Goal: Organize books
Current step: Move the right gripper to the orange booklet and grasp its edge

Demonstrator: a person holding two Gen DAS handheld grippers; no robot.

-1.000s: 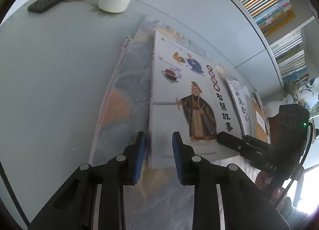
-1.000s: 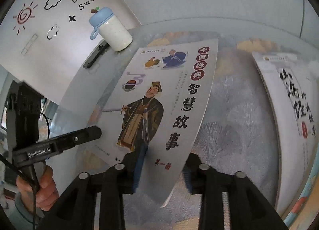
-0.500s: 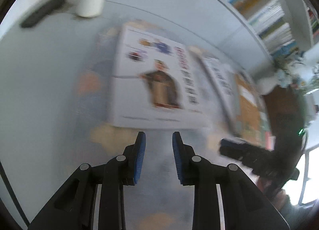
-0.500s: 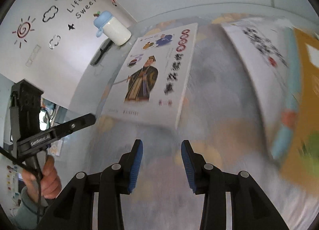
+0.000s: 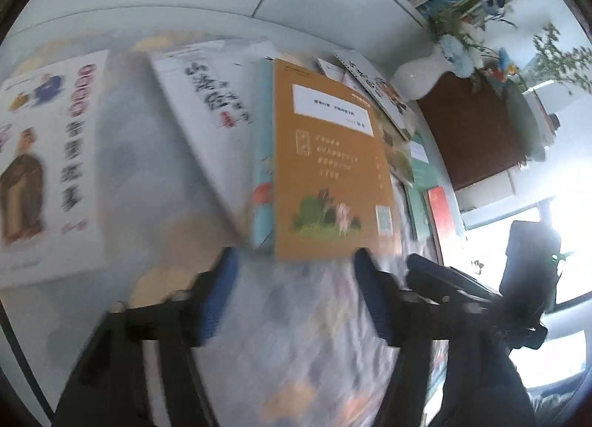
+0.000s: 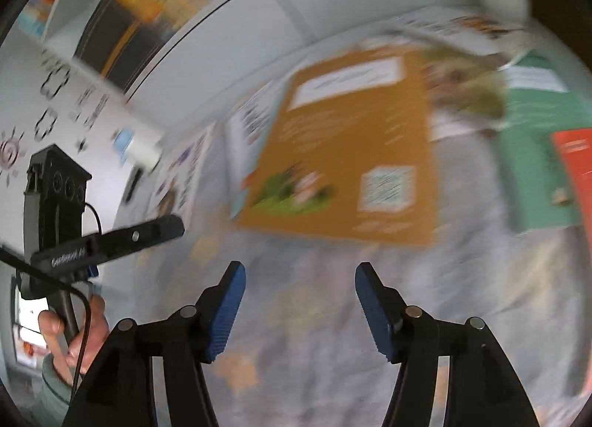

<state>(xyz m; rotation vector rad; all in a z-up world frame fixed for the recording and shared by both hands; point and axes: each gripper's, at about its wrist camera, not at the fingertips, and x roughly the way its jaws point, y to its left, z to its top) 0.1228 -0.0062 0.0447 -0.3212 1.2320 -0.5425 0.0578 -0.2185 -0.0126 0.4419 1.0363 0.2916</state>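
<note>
Both hand-held grippers have swung rightward off the illustrated storybook (image 5: pixel 48 160), which a second ago stood between the right tool's fingers and now lies flat at the far left of the worktop (image 5: pixel 155 153). Both now face the orange book (image 5: pixel 329 164), which rests on top of a light-blue volume (image 5: pixel 262 153) in an overlapping row of books, beside a white book with brush lettering (image 5: pixel 211 101). The left hand-held gripper (image 5: pixel 294 293) is spread wide and empty, its blue pads just short of the orange cover's near edge. The right hand-held gripper (image 6: pixel 299 301) is likewise wide apart and holds nothing.

By the look of it, one book is placed and the orange one is next. Taking it likely calls for sliding a finger under the near edge, then closing on the cover without dragging the blue volume beneath.

Motion blur smears both views, so titles are unreadable. Green (image 6: pixel 536 168) and red (image 6: pixel 573 168) books at the right are partly covered or cut off by the frame. How many books lie in the row cannot be told.
</note>
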